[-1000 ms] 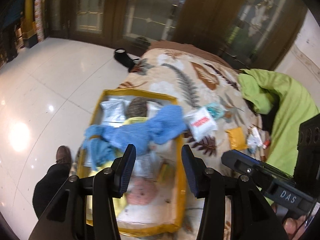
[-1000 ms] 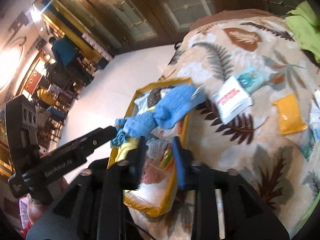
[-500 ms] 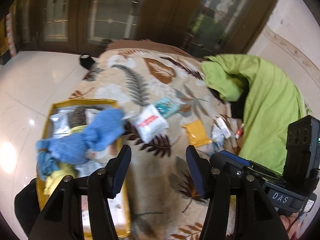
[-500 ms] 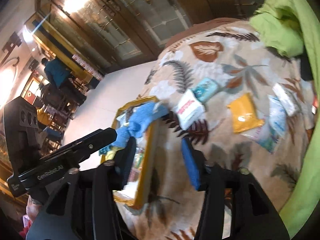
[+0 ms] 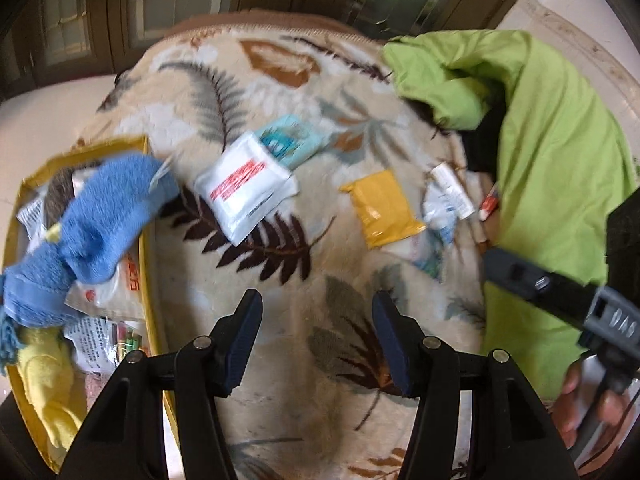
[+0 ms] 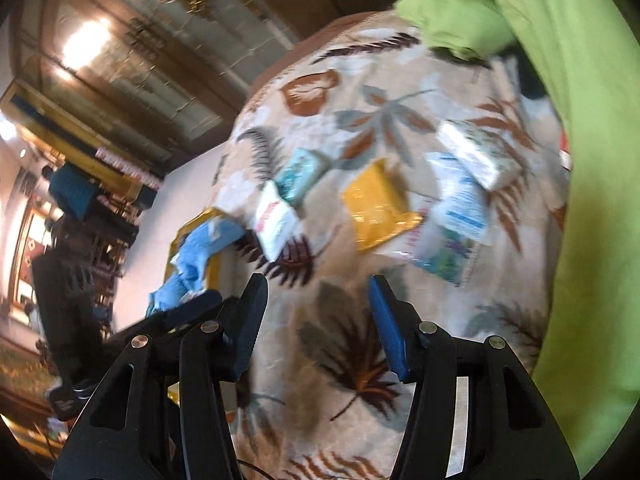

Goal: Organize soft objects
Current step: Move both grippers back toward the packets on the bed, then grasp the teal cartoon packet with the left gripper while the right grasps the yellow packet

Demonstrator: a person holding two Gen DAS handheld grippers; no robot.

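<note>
Left wrist view: at the left edge of the frame a yellow-rimmed box (image 5: pixel 146 216) holds a blue towel (image 5: pixel 96 220) draped across its top, a yellow cloth (image 5: pixel 48 384) at lower left and several plastic packets beneath. To its right spreads a leaf-patterned blanket (image 5: pixel 280 80). On the blanket, near the centre, lies a white packet with red print (image 5: pixel 244 188), its upper corner overlapping a teal packet (image 5: pixel 292 140). Further right lies a yellow pouch (image 5: pixel 382 208), then a cluster of small white and blue packets (image 5: pixel 444 200). A green quilt (image 5: pixel 560 140) fills the right side. At bottom centre the left tongs (image 5: pixel 316 340) stand open above bare blanket, with nothing between the jaws. At lower right, a hand (image 5: pixel 588 404) grips the other tool. Right wrist view: at left, a dim blurred room; the blue towel (image 6: pixel 200 252) hangs over the yellow box (image 6: pixel 192 226) at centre left. Rightward on the blanket come the white packet (image 6: pixel 274 222), the teal packet (image 6: pixel 302 176), the yellow pouch (image 6: pixel 378 204) and the white and blue packets (image 6: pixel 460 196). The right tongs (image 6: pixel 316 320) at bottom centre are open and empty.
</note>
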